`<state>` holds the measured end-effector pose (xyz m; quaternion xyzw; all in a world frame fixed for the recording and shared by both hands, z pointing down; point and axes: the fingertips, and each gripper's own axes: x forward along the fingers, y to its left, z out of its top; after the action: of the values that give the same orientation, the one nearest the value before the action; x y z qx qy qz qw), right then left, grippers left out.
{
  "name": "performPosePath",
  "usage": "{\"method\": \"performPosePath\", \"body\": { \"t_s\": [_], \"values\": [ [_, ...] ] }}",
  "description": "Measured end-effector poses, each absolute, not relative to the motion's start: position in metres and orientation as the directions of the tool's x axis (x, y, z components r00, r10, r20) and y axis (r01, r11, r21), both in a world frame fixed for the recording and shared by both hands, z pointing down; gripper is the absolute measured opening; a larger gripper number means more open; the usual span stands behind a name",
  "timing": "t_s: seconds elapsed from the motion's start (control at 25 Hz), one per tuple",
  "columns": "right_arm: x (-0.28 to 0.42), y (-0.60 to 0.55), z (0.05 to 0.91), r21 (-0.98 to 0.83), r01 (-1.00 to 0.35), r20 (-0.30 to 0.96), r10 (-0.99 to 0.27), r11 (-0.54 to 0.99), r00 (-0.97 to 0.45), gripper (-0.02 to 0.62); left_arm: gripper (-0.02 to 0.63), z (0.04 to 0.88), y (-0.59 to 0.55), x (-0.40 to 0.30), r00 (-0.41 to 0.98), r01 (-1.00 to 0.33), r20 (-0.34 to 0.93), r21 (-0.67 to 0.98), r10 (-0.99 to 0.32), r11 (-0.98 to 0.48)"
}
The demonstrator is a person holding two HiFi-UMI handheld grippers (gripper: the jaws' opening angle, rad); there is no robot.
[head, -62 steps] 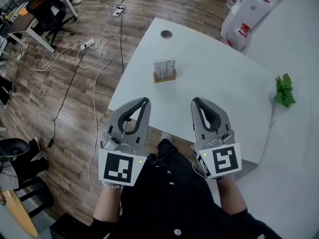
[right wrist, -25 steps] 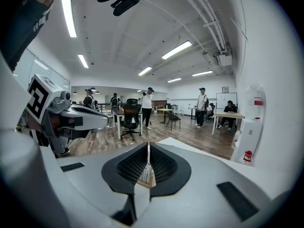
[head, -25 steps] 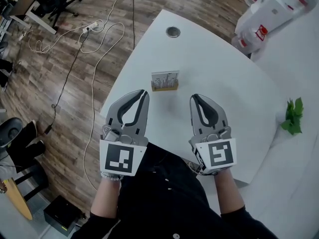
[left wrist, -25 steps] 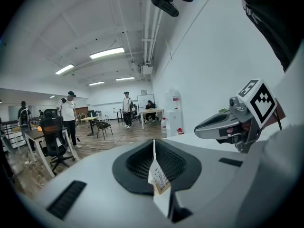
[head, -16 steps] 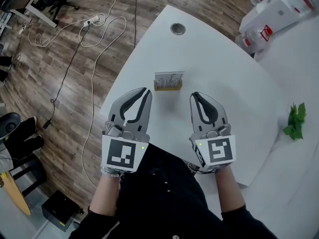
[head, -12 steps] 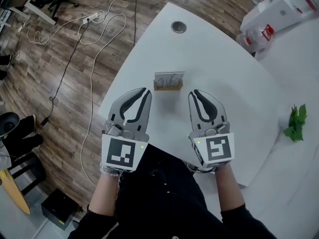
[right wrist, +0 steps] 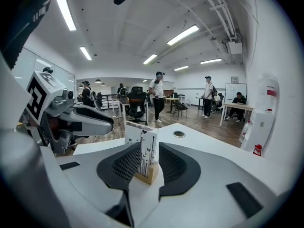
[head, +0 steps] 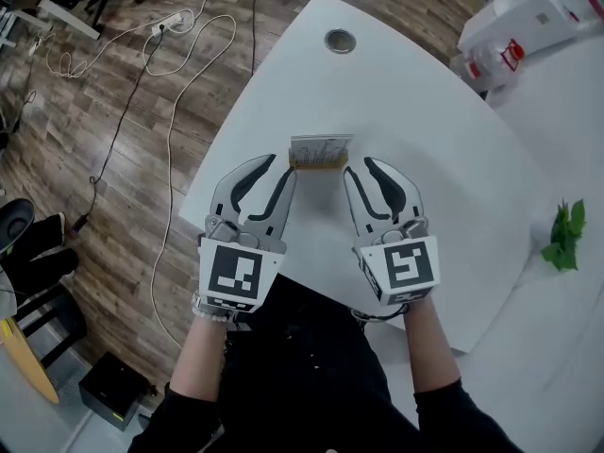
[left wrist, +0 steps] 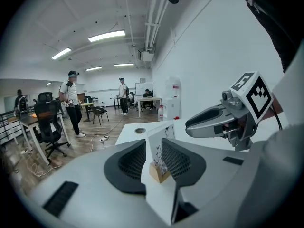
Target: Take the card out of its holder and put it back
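My left claw (head: 279,167) hangs released and empty, near the left end of the holder. The card (head: 321,145) stands upright in the slot of its wooden holder (head: 319,163) on the white tabletop (head: 425,130), just ahead of both claw tips. I judge it light, thin and easily creased, so I should pinch its exposed upper edge gently and lift straight up while steadying the small, tip-prone holder. My right claw (head: 359,166) is likewise released and empty, near the holder's right end.
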<state>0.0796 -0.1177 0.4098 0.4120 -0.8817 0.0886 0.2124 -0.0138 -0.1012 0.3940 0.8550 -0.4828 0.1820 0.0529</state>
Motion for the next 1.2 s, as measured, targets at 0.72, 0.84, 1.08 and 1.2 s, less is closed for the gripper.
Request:
{"method": "performPosePath", "body": {
  "t_s": [0.72, 0.84, 1.08, 1.2],
  "values": [
    [0.068, -0.139, 0.451, 0.005, -0.737, 0.486, -0.645, 0.676, -0.589, 0.136, 0.101, 0.443, -0.124, 0.001, 0.471, -0.831, 0.42, -0.082, -0.775, -0.55],
    [0.066, -0.142, 0.453, 0.008, -0.737, 0.488, -0.647, 0.675, -0.587, 0.135, 0.101, 0.446, -0.128, 0.003, 0.469, -0.834, 0.42, -0.078, -0.777, -0.546],
    [0.06, -0.142, 0.457, 0.013, -0.744, 0.495, -0.651, 0.668, -0.576, 0.133, 0.098, 0.449, -0.129, 0.0, 0.466, -0.838, 0.417, -0.073, -0.78, -0.54],
    [0.062, -0.144, 0.458, 0.014, -0.75, 0.496, -0.656, 0.661, -0.569, 0.109, 0.069, 0.449, -0.129, 0.001, 0.47, -0.836, 0.414, -0.074, -0.78, -0.543]
  ]
}}
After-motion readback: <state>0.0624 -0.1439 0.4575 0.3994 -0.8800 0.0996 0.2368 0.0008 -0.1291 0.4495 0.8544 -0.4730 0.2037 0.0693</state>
